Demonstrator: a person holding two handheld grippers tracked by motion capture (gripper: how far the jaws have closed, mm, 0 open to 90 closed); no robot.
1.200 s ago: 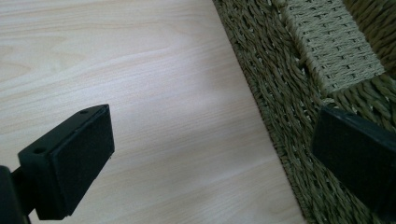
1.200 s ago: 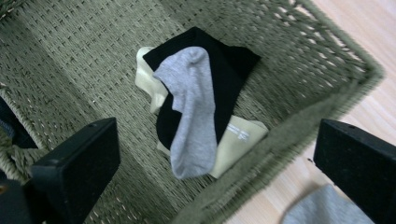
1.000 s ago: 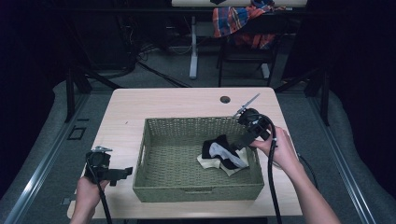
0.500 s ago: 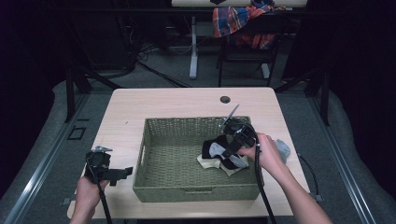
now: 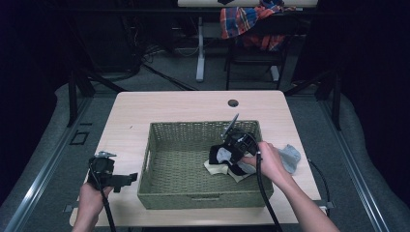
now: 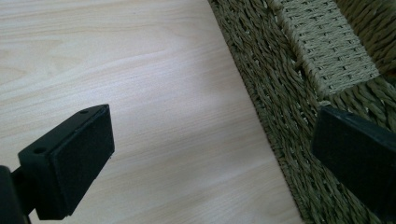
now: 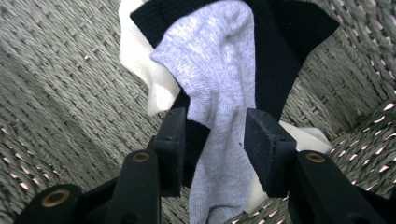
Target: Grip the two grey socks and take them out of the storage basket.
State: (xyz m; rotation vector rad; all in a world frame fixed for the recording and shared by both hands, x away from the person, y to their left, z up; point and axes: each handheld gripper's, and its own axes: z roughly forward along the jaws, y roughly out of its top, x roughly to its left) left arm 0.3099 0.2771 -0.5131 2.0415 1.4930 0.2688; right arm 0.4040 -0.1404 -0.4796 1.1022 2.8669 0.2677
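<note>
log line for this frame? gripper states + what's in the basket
left gripper: open, on table beside basket | right gripper: open, jaws astride grey sock | basket: grey, black, white socks

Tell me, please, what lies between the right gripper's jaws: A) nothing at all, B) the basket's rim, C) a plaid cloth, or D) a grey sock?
D: in the right gripper view the grey sock runs down between the two jaws of the right gripper, over a black sock and a white one in the basket.
</note>
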